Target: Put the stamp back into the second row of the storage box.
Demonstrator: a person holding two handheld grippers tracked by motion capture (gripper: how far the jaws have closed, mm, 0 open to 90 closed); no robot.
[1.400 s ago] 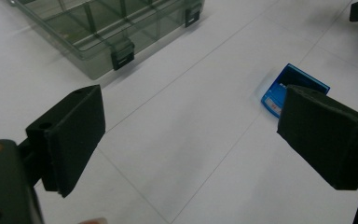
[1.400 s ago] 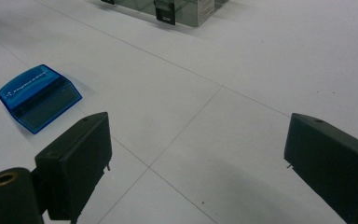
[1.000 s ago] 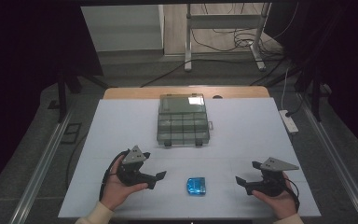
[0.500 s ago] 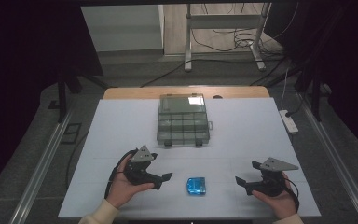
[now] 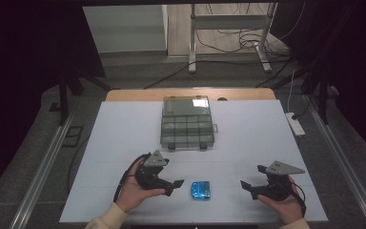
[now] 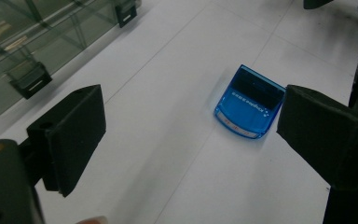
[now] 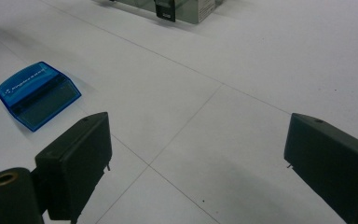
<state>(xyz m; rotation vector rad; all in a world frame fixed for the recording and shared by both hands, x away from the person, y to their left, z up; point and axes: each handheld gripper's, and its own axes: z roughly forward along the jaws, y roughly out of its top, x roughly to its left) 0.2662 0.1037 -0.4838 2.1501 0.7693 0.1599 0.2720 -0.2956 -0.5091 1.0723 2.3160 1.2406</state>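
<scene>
Left gripper [image 5: 174, 183] moved closer to blue case [image 5: 201, 190] (untouched); jaws spread. Right gripper [image 5: 248, 185] jaws spread too.

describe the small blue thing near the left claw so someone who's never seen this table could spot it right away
On the white table, look at the near edge, well in front of the clear compartment box. Between the left claw and the right claw, closer to the left, lies the blue case. It is small, flat, translucent bright blue; everything else there is black, grey or clear.
</scene>
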